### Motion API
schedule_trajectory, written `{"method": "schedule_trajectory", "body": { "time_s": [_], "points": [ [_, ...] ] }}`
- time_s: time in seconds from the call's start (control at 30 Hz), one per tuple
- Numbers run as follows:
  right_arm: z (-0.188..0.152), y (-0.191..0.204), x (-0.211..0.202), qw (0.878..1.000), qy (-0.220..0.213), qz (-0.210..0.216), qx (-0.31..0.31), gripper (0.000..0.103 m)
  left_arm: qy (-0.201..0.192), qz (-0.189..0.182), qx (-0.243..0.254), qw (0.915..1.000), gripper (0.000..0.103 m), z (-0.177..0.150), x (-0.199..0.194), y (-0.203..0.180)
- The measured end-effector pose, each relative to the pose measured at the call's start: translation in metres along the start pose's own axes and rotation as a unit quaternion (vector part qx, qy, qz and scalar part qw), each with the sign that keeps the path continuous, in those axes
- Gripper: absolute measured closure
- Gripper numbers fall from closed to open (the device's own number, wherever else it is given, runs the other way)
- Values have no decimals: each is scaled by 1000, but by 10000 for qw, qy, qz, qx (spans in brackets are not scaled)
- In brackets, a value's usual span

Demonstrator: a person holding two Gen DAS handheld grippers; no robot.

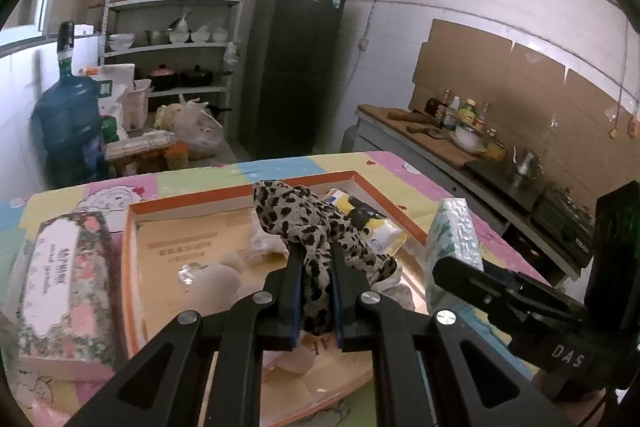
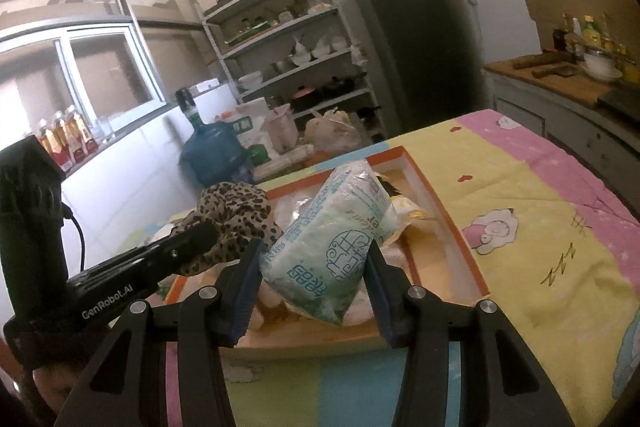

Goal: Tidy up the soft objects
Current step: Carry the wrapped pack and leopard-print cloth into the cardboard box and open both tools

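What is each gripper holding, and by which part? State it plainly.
The left gripper pinches the leopard-print cloth by a bunched lower fold. The right gripper clamps the tissue pack across its sides near the lower end.

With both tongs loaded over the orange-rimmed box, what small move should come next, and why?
Probably lower the left tongs a little and release the leopard-print cloth into the orange-rimmed box. The cloth already hangs over the box, while the right tongs hold the tissue pack beside it.
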State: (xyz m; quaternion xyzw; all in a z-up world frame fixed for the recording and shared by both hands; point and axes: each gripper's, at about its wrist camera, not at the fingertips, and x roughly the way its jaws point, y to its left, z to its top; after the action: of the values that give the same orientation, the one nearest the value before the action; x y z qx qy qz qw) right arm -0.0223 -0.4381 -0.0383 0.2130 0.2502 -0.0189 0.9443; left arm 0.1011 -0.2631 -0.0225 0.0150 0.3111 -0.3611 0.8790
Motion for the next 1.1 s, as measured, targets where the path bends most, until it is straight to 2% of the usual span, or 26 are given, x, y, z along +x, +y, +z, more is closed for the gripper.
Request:
{"method": "schedule_trajectory", "body": {
  "time_s": [0.4, 1.1],
  "points": [
    [-2, -22, 11, 9997, 144, -162, 120, 52, 173, -154, 70, 9997, 91, 2, 28, -13],
    [-6, -34, 41, 9979, 530, -266, 246, 52, 732, -237, -250, 9967, 90, -9, 69, 1]
  ]
}}
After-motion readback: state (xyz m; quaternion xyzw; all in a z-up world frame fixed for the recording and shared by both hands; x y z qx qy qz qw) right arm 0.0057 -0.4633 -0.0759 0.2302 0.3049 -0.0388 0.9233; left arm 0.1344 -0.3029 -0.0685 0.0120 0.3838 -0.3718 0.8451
